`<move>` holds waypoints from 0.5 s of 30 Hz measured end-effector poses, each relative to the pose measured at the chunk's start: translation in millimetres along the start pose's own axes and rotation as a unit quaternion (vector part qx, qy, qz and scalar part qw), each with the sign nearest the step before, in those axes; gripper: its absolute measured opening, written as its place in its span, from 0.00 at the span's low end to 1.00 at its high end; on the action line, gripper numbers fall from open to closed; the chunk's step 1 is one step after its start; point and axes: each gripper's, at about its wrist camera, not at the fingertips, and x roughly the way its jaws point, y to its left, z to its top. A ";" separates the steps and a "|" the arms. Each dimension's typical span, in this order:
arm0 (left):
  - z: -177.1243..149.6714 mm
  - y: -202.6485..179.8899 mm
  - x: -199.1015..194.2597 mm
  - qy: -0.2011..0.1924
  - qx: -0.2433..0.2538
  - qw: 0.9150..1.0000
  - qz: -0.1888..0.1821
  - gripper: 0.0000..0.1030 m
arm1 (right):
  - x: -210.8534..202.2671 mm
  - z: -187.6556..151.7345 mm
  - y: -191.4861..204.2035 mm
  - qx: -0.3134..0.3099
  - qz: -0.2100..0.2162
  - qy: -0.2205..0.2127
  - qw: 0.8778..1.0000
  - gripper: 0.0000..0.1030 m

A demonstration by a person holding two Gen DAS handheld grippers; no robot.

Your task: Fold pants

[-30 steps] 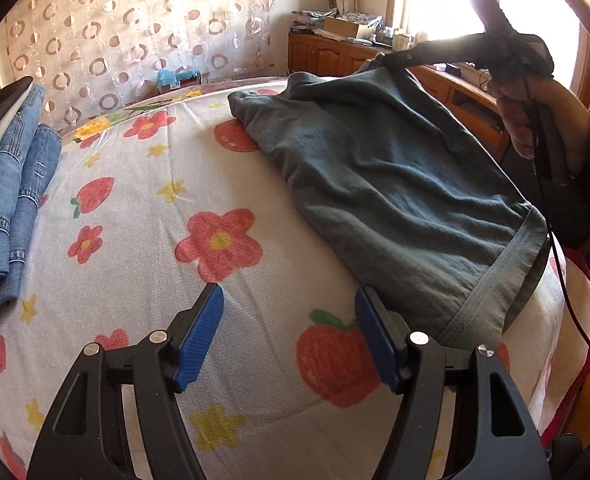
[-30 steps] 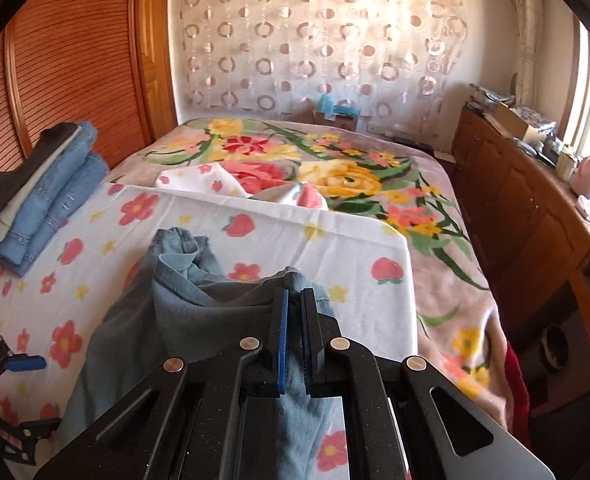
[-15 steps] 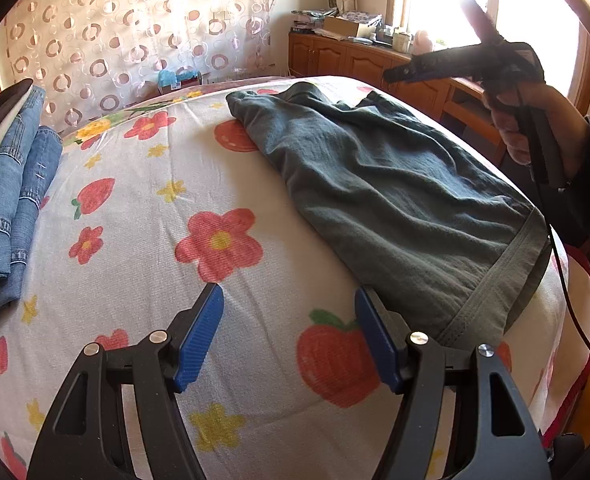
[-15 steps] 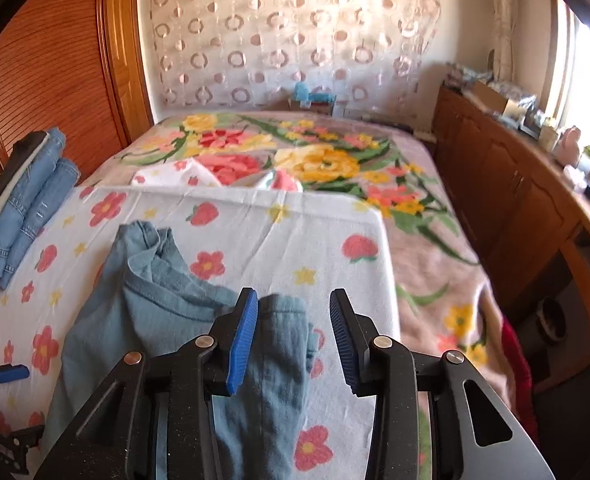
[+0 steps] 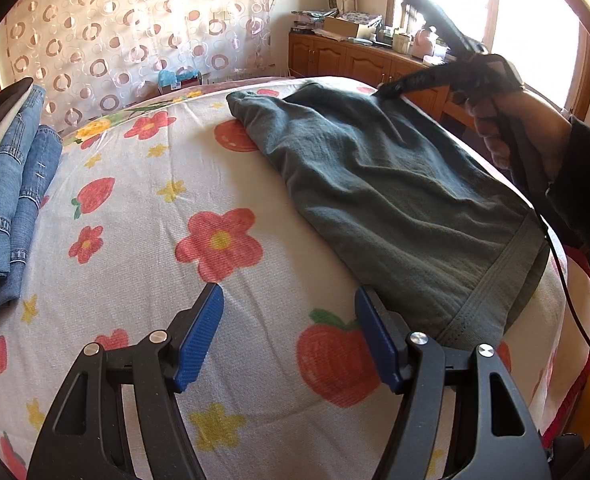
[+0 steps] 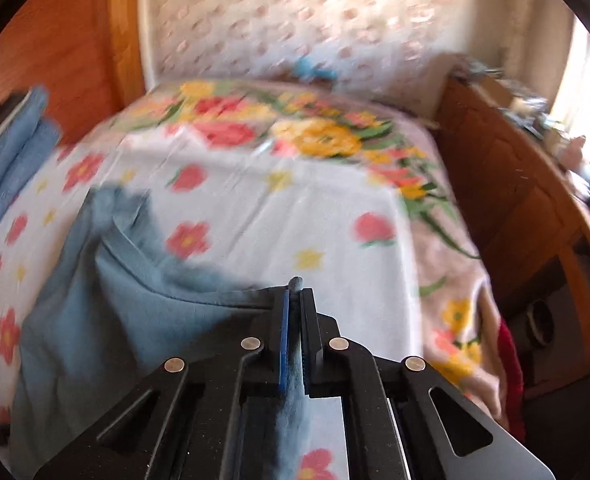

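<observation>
My right gripper [image 6: 294,308] is clamped on an edge of the grey-blue pants [image 5: 395,208], which lie spread on the flowered sheet [image 5: 143,240] and stretch away to its left. My left gripper [image 5: 289,332] hangs with jaws apart over bare sheet, the pants' hem just beside its right finger.

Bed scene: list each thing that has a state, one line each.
Grey pants: spread flat on the bed, one edge pinched.
Right gripper: shut on the pants' edge.
Left gripper: open, empty, beside the hem.
Jeans: folded and stacked at the bed's far side.
</observation>
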 end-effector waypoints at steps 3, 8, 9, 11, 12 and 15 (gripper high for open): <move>-0.1 -0.4 -0.1 0.000 0.002 1.000 0.002 0.67 | -3.3 0.9 -22.5 0.058 -0.011 -0.004 0.998 0.05; 0.0 -0.6 -0.1 0.001 0.002 1.000 0.003 0.67 | -13.8 -5.4 -29.8 0.062 -0.022 -0.008 0.998 0.28; -0.1 -0.6 -0.1 0.001 0.003 1.000 0.003 0.67 | -18.7 -8.7 -27.5 0.068 -0.013 -0.010 0.998 0.28; 0.4 -0.2 0.7 0.001 0.004 1.000 0.004 0.67 | -27.8 -12.2 -24.7 0.070 0.004 -0.012 0.997 0.30; 0.6 -0.3 1.0 0.001 0.004 1.000 0.004 0.67 | -35.5 -16.5 -21.6 0.068 0.004 -0.014 0.998 0.32; 0.7 -0.5 1.3 0.001 0.004 1.000 0.005 0.67 | -62.1 -37.4 -19.4 0.052 0.020 -0.026 0.998 0.34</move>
